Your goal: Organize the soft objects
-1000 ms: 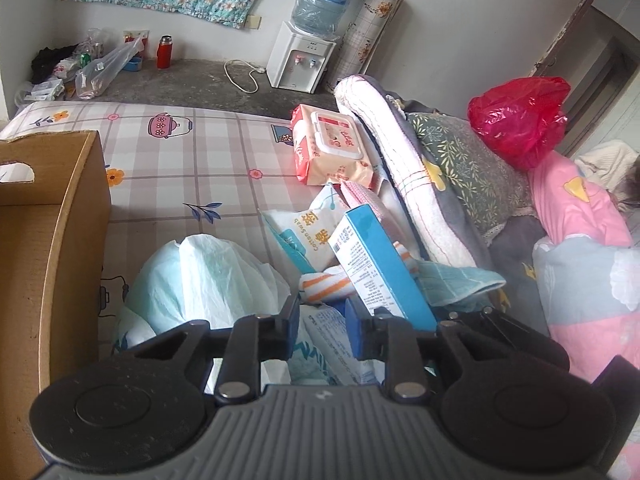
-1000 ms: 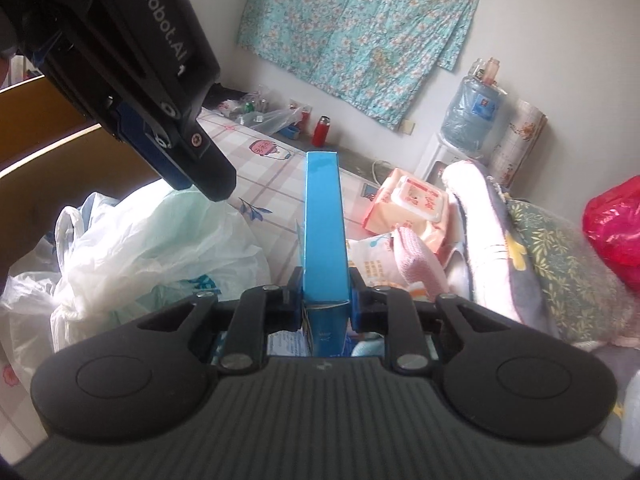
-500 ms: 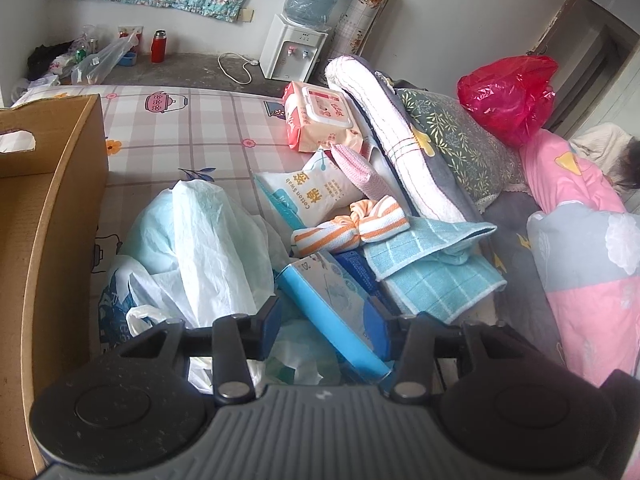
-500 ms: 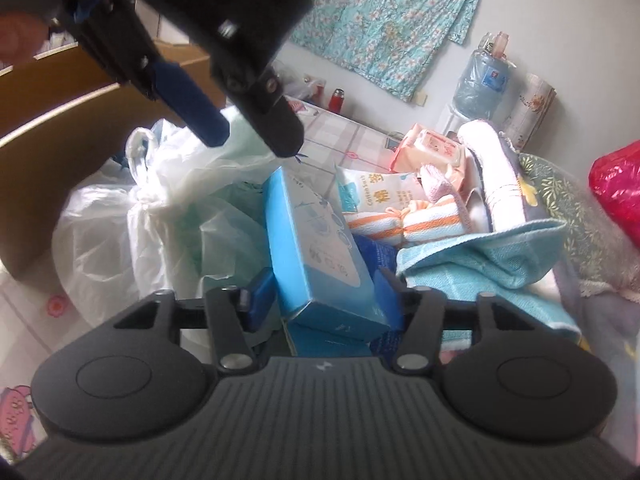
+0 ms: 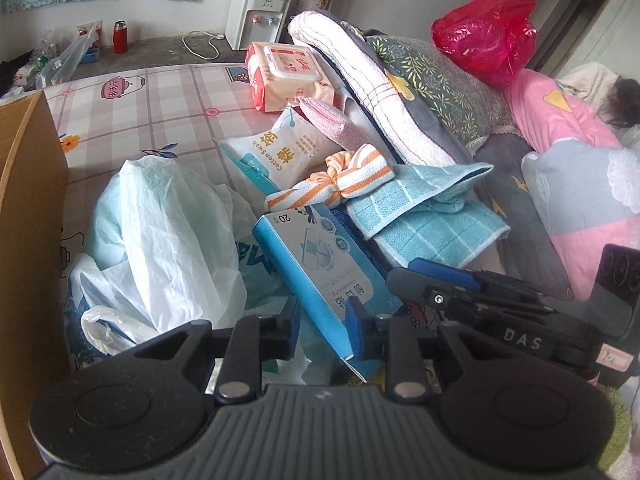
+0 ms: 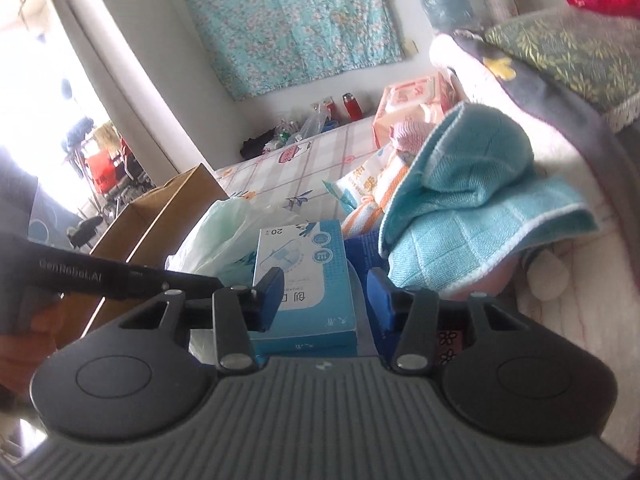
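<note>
Biggest worry: the cardboard box (image 5: 28,216) sits far left, so carrying anything there means crossing the floppy plastic bags (image 5: 160,220). The teal towel (image 5: 424,216) could snag. The blue carton (image 5: 320,264) lies near-centre, tilted on the pile; left gripper (image 5: 322,318) straddles its corner, pads spread, maybe touching. Right gripper (image 6: 326,296) is spread too, so it might slide.
</note>
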`<action>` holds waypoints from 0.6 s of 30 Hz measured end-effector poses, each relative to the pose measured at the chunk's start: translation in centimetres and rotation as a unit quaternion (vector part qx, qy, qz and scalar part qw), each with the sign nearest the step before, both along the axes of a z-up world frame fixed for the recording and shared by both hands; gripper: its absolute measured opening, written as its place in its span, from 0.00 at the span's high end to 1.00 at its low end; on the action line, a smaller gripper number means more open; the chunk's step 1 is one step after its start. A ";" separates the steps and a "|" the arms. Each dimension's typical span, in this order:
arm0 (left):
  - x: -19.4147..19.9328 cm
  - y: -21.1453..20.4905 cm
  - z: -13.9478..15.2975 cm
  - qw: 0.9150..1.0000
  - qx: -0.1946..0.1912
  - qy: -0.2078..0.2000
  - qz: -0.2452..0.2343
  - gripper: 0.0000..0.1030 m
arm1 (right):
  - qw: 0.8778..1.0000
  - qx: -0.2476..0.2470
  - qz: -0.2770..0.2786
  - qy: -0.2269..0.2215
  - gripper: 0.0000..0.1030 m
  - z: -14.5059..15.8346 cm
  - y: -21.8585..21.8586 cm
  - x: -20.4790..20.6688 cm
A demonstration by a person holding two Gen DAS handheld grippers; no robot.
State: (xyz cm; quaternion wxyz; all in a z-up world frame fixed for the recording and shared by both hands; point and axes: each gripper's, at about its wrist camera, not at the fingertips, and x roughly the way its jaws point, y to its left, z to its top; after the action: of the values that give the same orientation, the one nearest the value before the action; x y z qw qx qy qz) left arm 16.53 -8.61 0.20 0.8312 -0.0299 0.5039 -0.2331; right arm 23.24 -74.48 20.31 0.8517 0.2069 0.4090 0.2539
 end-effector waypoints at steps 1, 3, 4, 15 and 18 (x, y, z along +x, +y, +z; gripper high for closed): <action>0.3 -0.3 -0.3 1.000 0.004 0.004 -0.006 0.76 | 1.000 0.003 -0.001 0.010 0.62 -0.6 0.2 0.4; 0.8 -0.9 -1.0 1.000 0.014 0.011 -0.018 0.76 | 1.000 0.002 -0.001 0.024 0.64 -1.3 0.7 1.0; 0.9 -1.1 -1.3 0.999 0.020 0.014 -0.023 0.75 | 1.000 -0.002 0.000 0.031 0.64 -1.6 1.1 1.4; 2.1 -2.4 -3.0 0.998 0.036 0.025 -0.049 0.68 | 0.996 -0.003 0.017 0.085 0.64 -3.4 2.5 4.3; 2.5 -2.5 -3.3 0.998 0.035 0.027 -0.047 0.68 | 0.996 -0.002 0.022 0.091 0.64 -3.7 2.8 4.7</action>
State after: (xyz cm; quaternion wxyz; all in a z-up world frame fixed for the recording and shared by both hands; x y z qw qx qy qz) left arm 18.98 -11.16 -3.08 0.8058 0.0163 0.5352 -0.2532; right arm 27.96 -71.67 16.66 0.8056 0.2185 0.4896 0.2519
